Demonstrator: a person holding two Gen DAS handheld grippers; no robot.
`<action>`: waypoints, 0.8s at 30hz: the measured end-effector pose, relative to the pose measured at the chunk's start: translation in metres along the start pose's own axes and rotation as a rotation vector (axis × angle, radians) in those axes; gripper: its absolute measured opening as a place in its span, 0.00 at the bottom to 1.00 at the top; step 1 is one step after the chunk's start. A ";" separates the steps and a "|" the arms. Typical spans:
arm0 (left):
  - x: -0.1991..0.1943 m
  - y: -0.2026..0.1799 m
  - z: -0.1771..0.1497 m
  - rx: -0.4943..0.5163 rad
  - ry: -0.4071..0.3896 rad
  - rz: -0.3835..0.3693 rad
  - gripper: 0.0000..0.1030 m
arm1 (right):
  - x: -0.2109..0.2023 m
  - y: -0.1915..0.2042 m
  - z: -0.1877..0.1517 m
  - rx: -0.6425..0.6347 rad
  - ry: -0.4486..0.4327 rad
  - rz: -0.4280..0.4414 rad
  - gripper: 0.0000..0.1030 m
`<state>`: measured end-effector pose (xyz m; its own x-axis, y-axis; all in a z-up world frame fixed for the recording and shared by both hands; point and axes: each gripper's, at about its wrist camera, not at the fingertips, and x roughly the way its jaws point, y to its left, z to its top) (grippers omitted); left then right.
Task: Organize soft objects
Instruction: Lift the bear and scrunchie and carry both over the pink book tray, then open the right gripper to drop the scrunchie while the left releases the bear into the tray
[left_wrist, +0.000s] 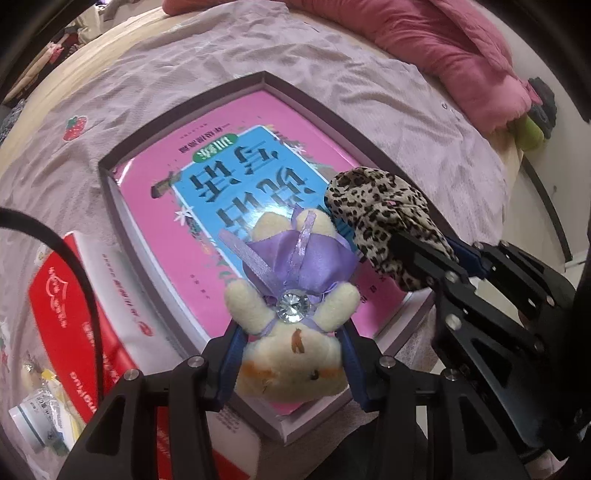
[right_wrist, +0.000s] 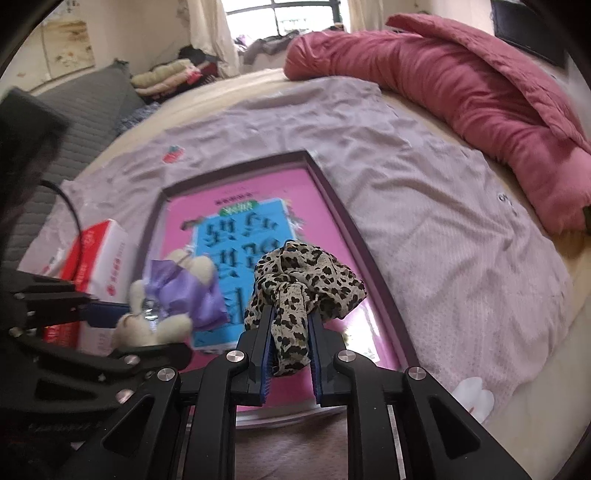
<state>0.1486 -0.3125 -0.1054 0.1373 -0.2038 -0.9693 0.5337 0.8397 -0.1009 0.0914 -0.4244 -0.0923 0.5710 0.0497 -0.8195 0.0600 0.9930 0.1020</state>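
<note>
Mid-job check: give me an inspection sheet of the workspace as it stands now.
Surface: wrinkled lilac sheet on a bed.
Job's things: cream plush toy in a purple dress and leopard-print cloth, both over the shallow box with a pink book in it.
Clutter: red-and-white carton, small white bottle at the left edge.
Grippers: left gripper shut on the toy's head; right gripper shut on the cloth.
Cables: black cable across the carton.
Surroundings: pink quilt, window, piled clothes.
</note>
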 end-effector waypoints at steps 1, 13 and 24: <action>0.002 -0.001 0.000 0.003 0.005 0.000 0.48 | 0.001 -0.001 -0.001 0.003 0.000 -0.012 0.18; 0.014 -0.006 -0.001 0.028 0.041 0.031 0.48 | -0.016 -0.013 -0.003 0.033 -0.053 -0.051 0.42; 0.029 -0.010 0.003 0.045 0.075 0.104 0.49 | -0.049 -0.035 -0.005 0.069 -0.107 -0.118 0.54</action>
<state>0.1501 -0.3283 -0.1315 0.1319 -0.0766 -0.9883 0.5573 0.8303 0.0100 0.0569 -0.4612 -0.0586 0.6406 -0.0824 -0.7634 0.1858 0.9813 0.0500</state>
